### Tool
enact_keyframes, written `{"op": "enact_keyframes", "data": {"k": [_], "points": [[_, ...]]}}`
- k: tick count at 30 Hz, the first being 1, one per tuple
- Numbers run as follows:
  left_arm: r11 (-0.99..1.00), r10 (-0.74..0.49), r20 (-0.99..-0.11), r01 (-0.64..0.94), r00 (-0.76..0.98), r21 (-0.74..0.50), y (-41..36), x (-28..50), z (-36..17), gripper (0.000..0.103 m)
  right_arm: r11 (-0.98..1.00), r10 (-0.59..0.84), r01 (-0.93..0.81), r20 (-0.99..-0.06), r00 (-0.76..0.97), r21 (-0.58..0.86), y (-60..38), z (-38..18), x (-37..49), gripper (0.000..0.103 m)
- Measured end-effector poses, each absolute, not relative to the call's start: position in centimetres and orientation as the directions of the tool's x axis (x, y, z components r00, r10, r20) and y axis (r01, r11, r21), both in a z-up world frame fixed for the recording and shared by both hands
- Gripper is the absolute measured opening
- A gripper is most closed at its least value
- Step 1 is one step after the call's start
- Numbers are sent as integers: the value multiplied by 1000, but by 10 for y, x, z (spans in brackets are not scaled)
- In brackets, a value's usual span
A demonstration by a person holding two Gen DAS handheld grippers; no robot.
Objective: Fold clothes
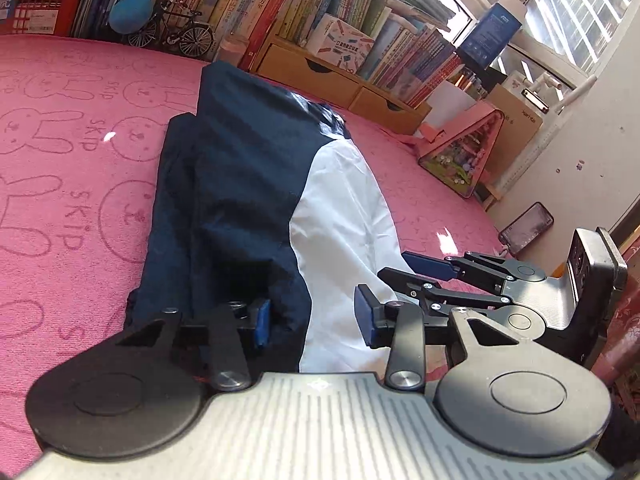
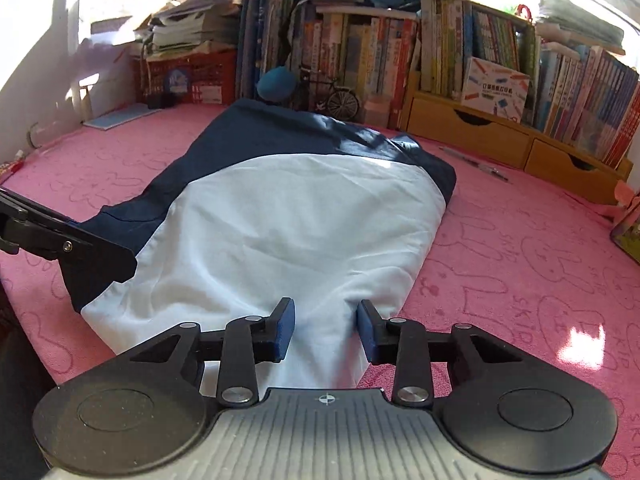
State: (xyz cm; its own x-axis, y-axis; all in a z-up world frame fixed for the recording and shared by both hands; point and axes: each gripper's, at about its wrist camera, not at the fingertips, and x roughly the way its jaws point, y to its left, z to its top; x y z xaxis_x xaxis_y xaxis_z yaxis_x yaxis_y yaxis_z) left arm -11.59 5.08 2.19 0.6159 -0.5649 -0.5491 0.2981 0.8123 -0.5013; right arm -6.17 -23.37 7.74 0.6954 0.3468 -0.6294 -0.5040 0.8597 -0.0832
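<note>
Pink bunny-print cover (image 2: 520,248) spreading under navy-and-white garment (image 2: 280,216), folded narrow, lying lengthwise toward bookshelf (image 2: 480,68). Left hand-held gripper (image 1: 312,318) pinching navy-and-white near edge, cloth bunching between partly closed pads. Right hand-held gripper (image 2: 326,330) clamping white hem, fabric puckering between fingers.

Left tool (image 1: 316,320) pinching navy-white garment (image 1: 256,200) on pink mat (image 1: 72,152).

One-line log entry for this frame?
task: fold clothes | garment: flat on pink cover | left hand-held gripper: pinching near hem | right hand-held gripper: pinching near hem
</note>
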Motion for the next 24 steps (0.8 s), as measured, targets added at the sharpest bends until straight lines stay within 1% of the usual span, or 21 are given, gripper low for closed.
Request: {"op": "enact_keyframes", "data": {"k": [2, 4, 7, 9, 12, 14, 15, 16, 17, 18, 20, 22, 24], "points": [[833, -523, -530, 268, 667, -484, 63, -117, 29, 30, 856, 359, -511, -619, 699, -80, -228, 79, -60, 36], [872, -453, -532, 234, 715, -429, 72, -119, 34, 30, 849, 372, -521, -605, 704, -85, -219, 79, -58, 36], [904, -394, -572, 190, 719, -383, 77, -118, 26, 30, 816, 357, -550, -592, 723, -179, -197, 65, -57, 36], [917, -369, -602, 172, 708, -360, 78, -117, 19, 32, 794, 374, -575, -586, 719, -199, -187, 62, -57, 31], [940, -321, -605, 167, 728, -298, 75, -122, 25, 39, 762, 466, -639, -600, 651, -102, -181, 70, -48, 31], [960, -268, -581, 162, 768, -228, 70, -125, 39, 41, 735, 502, -675, -623, 600, -58, -172, 68, -38, 31], [967, -249, -562, 169, 788, -191, 67, -125, 47, 45, 725, 510, -687, -630, 586, -51, -167, 65, -34, 31], [970, -240, -543, 180, 805, -161, 63, -125, 54, 49, 722, 514, -690, -629, 583, -50, -163, 62, -32, 32], [970, -242, -524, 196, 816, -142, 59, -123, 61, 58, 720, 515, -692, -627, 584, -53, -160, 61, -32, 32], [966, -257, -502, 223, 825, -128, 55, -118, 68, 65, 719, 515, -693, -624, 587, -58, -159, 60, -33, 32], [953, -301, -481, 279, 824, -119, 44, -101, 76, 68, 717, 516, -693, -616, 595, -69, -159, 59, -35, 32], [942, -331, -495, 315, 803, -119, 33, -77, 75, 68, 717, 520, -693, -605, 603, -74, -161, 57, -37, 33], [940, -330, -527, 324, 783, -108, 23, -50, 69, 68, 718, 522, -692, -600, 607, -75, -163, 56, -39, 33]]}}
